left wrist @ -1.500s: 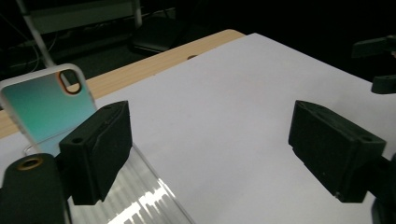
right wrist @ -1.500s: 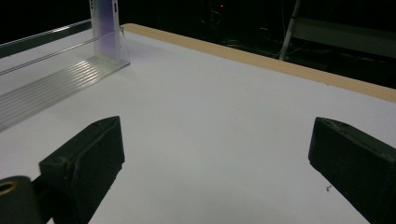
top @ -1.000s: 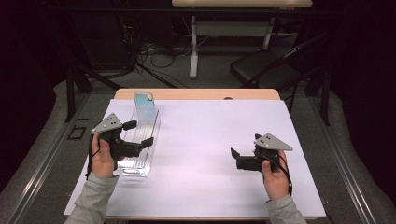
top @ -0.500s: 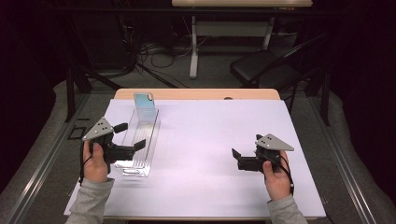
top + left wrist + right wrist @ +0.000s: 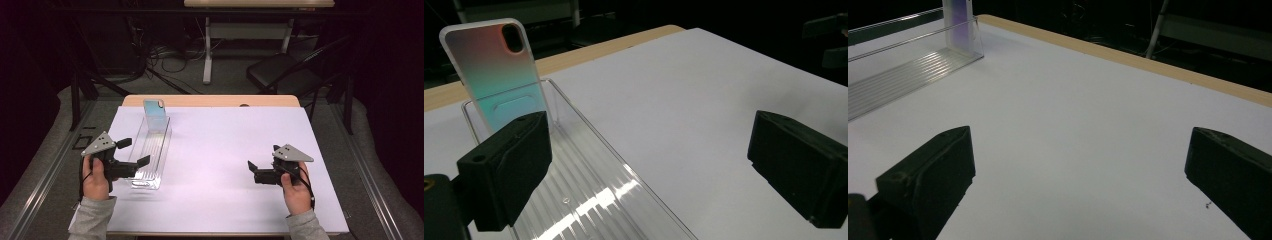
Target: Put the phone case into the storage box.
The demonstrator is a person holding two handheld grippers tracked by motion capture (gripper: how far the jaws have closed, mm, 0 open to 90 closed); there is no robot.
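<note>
A long clear plastic tray (image 5: 148,172) lies on the left of the white-covered table (image 5: 225,145). An iridescent phone case (image 5: 154,116) stands upright at the tray's far end. My left gripper (image 5: 133,152) is open, level with the tray's near half, one jaw over it, holding nothing. In the left gripper view the phone case (image 5: 494,75) leans ahead of the left jaw, above the ribbed tray (image 5: 589,195), with the left gripper (image 5: 649,175) wide apart. My right gripper (image 5: 255,172) is open and empty over bare table at the right. In the right gripper view, that gripper (image 5: 1080,185) faces the tray (image 5: 903,65).
The table's wooden far edge (image 5: 210,101) shows beyond the white sheet. A dark chair (image 5: 280,72) and a desk leg with cables (image 5: 207,50) stand on the floor behind. The other gripper (image 5: 829,40) shows far off at the upper right in the left gripper view.
My left gripper has drawn back toward the near left, off the tray's middle. The right gripper, tray and phone case have stayed put.
</note>
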